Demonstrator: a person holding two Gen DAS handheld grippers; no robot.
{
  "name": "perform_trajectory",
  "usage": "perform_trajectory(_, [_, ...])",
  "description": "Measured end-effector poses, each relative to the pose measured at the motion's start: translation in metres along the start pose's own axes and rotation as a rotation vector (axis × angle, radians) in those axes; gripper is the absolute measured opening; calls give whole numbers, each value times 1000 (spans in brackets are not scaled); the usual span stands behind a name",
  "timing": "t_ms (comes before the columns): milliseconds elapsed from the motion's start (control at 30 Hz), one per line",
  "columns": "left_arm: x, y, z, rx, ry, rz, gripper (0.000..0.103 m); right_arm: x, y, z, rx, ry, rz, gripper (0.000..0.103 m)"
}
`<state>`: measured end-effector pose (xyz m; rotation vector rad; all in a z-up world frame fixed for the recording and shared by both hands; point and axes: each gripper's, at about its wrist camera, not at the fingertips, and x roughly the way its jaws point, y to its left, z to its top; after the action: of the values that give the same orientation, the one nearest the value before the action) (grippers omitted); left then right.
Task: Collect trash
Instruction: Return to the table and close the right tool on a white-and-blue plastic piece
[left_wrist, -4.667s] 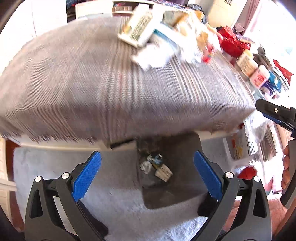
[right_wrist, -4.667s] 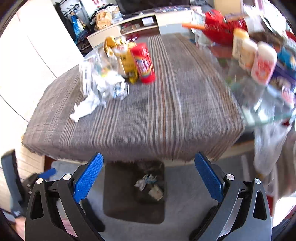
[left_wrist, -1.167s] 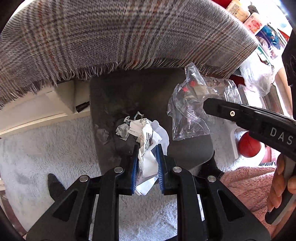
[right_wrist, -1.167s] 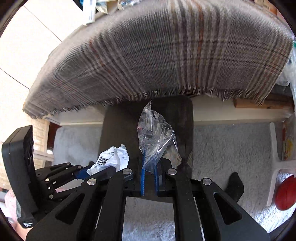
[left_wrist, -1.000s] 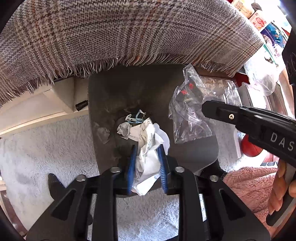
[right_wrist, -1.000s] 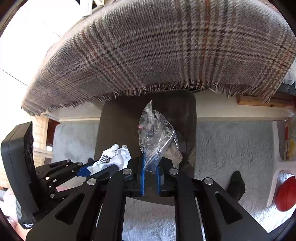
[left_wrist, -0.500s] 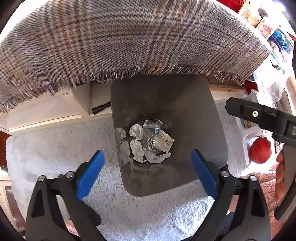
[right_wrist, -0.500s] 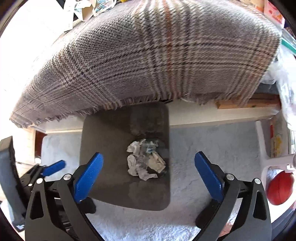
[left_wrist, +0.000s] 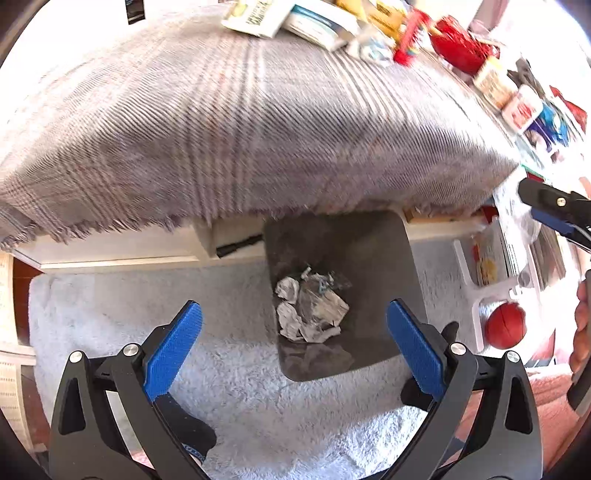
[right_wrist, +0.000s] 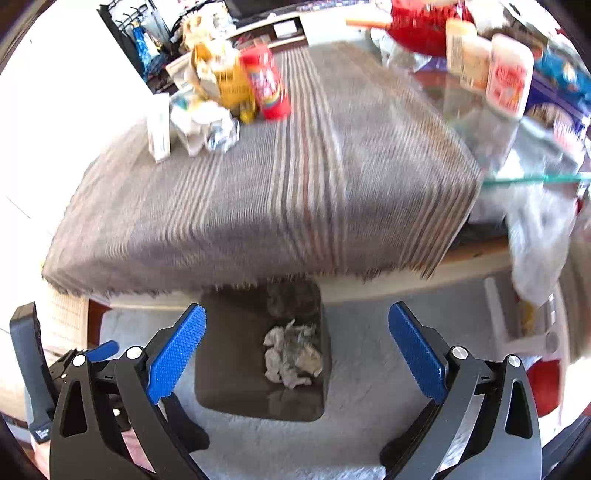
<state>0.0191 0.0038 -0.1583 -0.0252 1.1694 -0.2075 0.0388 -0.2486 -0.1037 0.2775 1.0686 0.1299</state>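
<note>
Both jaws stand wide apart on the left hand-held gripper (left_wrist: 294, 347) and on the right hand-held gripper (right_wrist: 295, 350), each having just been opening, and nothing lies between the blue pads of either. Directly beyond both grippers sits the dark bin (left_wrist: 373, 258) on the pale rug (left_wrist: 110, 306), and everything below is placed against it. Inside it, at the bottom, lies a heap of crumpled paper and clear plastic (left_wrist: 310, 310), so that part of the trash looks delivered. Above the bin hangs the fringe of the plaid cloth (right_wrist: 258, 206) over the bench. Far beyond the bin, at the cloth's back edge, a cluster of wrappers and boxes (right_wrist: 218, 99) remains, seemingly the share left to collect.
</note>
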Motion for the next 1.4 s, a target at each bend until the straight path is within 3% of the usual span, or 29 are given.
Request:
perform_trajectory(233, [-23, 4, 43, 23, -70, 47, 95, -10, 12, 40, -45, -32, -33, 100])
perform_trajectory(500, [-26, 19, 103, 23, -125, 93, 95, 17, 42, 79, -92, -95, 1, 98])
perform_trajectory(567, [-21, 27, 118, 9, -130, 106, 95, 31, 55, 88, -139, -111, 4, 82])
perform_trajectory(633, [-16, 32, 131, -5, -131, 108, 95, 45, 61, 97, -158, -106, 17, 39])
perform_trajectory(667, [-13, 34, 140, -9, -133, 113, 95, 53, 63, 102, -157, -102, 25, 33])
perform_trajectory(900, [0, 43, 185, -23, -165, 99, 95, 90, 71, 127, -149, -82, 69, 32])
perform_trajectory(1167, [22, 39, 224, 31, -181, 100, 95, 107, 74, 135, -153, -70, 90, 32])
perform_trajectory(1200, [25, 38, 228, 40, -183, 104, 95, 107, 73, 136, -157, -70, 94, 30])
perform_trajectory(1233, [27, 38, 230, 49, -186, 112, 95, 107, 72, 136, -164, -72, 95, 20])
perform_trajectory(1400, [37, 38, 251, 105, -206, 133, 95, 108, 70, 134, -174, -67, 98, 17])
